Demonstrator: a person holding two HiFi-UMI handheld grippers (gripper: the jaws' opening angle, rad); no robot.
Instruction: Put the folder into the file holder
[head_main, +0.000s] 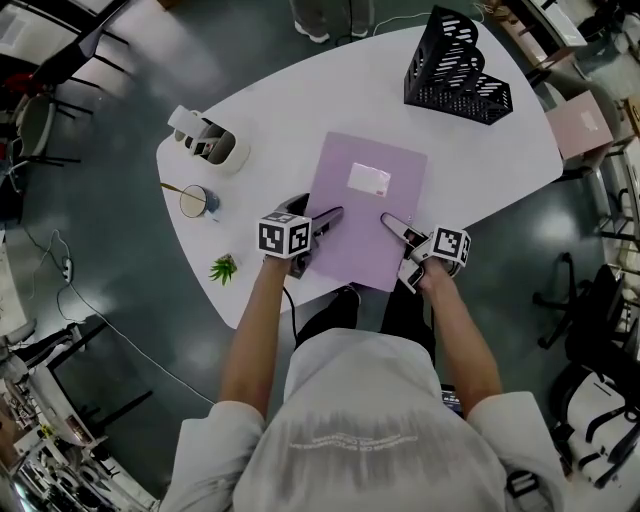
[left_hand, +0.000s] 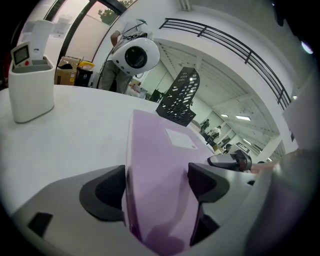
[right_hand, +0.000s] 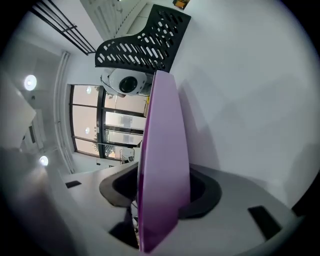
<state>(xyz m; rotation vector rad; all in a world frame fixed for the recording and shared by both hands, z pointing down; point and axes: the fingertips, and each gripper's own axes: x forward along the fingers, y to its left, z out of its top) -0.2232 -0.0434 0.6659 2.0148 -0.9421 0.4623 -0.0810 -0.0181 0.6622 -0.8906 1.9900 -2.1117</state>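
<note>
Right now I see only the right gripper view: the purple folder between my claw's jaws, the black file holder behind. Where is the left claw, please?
Observer: The left claw is at the folder's near left corner, jaws apart, the left edge between them.
Operator: Is anything on the folder's top face?
Observer: A white label, nearer its far end.
Operator: And left of the folder?
Observer: A white organiser, a cup and a small plant, all apart from it.

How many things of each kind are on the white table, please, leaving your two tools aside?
Flat purple paper folder: 1
Black perforated file holder: 1
White plastic desk organiser: 1
Small round cup with a stick: 1
Small green plant: 1
Total: 5
</note>
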